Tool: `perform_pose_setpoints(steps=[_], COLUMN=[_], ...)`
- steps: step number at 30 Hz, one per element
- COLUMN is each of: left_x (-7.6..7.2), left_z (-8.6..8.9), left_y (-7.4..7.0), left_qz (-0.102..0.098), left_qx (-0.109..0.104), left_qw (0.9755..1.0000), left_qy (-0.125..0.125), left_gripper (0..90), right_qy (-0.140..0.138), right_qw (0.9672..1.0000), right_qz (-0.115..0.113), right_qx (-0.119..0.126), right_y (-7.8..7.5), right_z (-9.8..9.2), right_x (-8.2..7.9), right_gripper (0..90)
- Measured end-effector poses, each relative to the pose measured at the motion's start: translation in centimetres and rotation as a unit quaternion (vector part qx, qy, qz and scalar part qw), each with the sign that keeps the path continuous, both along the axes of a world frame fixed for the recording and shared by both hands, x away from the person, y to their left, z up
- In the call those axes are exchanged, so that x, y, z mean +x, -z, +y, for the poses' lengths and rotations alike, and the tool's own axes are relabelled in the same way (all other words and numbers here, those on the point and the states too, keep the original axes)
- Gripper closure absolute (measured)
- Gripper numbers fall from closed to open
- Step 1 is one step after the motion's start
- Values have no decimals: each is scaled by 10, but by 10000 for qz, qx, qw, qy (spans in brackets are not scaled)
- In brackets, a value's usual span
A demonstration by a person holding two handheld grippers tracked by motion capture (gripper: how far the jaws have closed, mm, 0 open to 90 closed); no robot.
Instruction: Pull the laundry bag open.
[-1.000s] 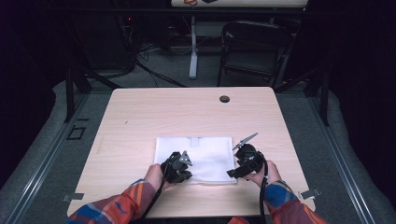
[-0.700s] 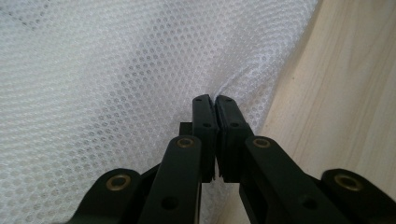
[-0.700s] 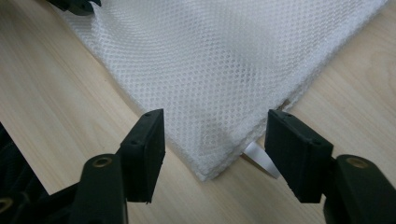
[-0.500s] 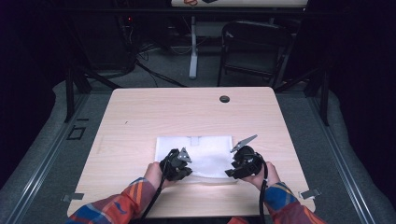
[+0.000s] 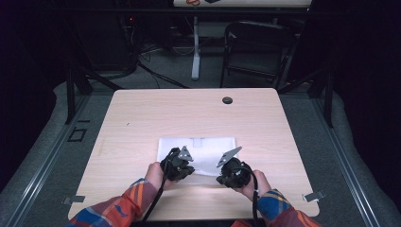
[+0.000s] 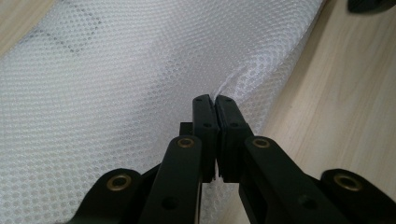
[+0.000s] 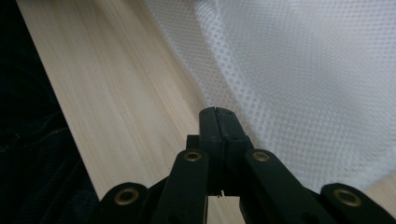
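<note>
A white mesh cloth (image 5: 208,149) lies flat on the light wooden table (image 5: 142,118). My left gripper (image 5: 182,166) is at the cloth's near edge, left of centre. In the left gripper view the cloth (image 6: 116,84) puckers where the left gripper (image 6: 215,98) is shut on it. My right gripper (image 5: 227,173) is at the near edge further right. Its jaws have just been closing. In the right gripper view the right gripper (image 7: 215,109) is shut, and the cloth's (image 7: 317,84) hem runs into the tips.
A round cable hole (image 5: 227,100) sits near the table's far edge. Behind the table stand a dark chair (image 5: 257,47) and a white post (image 5: 195,47). Bare tabletop (image 7: 116,93) surrounds the cloth on all sides.
The right gripper has moved left and nearer along the cloth's near edge. The left gripper has stayed where it was, on the cloth.
</note>
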State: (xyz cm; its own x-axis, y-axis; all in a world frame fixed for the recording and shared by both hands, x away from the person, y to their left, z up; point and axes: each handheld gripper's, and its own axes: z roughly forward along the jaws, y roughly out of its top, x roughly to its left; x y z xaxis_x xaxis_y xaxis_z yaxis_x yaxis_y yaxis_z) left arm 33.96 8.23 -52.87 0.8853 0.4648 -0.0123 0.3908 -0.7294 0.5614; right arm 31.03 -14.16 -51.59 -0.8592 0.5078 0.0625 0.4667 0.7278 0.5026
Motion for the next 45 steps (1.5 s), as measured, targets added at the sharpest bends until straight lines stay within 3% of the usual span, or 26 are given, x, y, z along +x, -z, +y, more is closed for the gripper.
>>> perform_pose_setpoints(steps=[3,11,21,36,39,40,45], left_x=[0,1,1,9,12,12,18], left_z=[0,2,2,9,8,8,8], left_y=[-1,-1,-2,-14,-17,-18,-20], left_qz=[-11,-15,-44,-220,-216,-257,-211], left_qx=[-31,-39,-89,-257,-267,-181,-237], left_qw=[10000,10000,9998,9988,9987,9986,9986], left_qy=[8,-65,-145,-349,-383,-421,-416], left_gripper=[881,881,881,883,883,883,883], right_qy=[-34,-39,-63,22,9,-6,-15], right_qw=[9997,9987,9976,9987,9986,9986,9986], right_qz=[-163,-438,-369,-177,-176,-157,-132], right_qx=[-176,-260,-583,-475,-490,-500,-520], right_y=[8,23,40,41,41,40,40], right_z=[10,17,25,23,23,23,23], right_x=[4,13,19,21,21,21,21], right_gripper=[900,900,900,900,900,900,900])
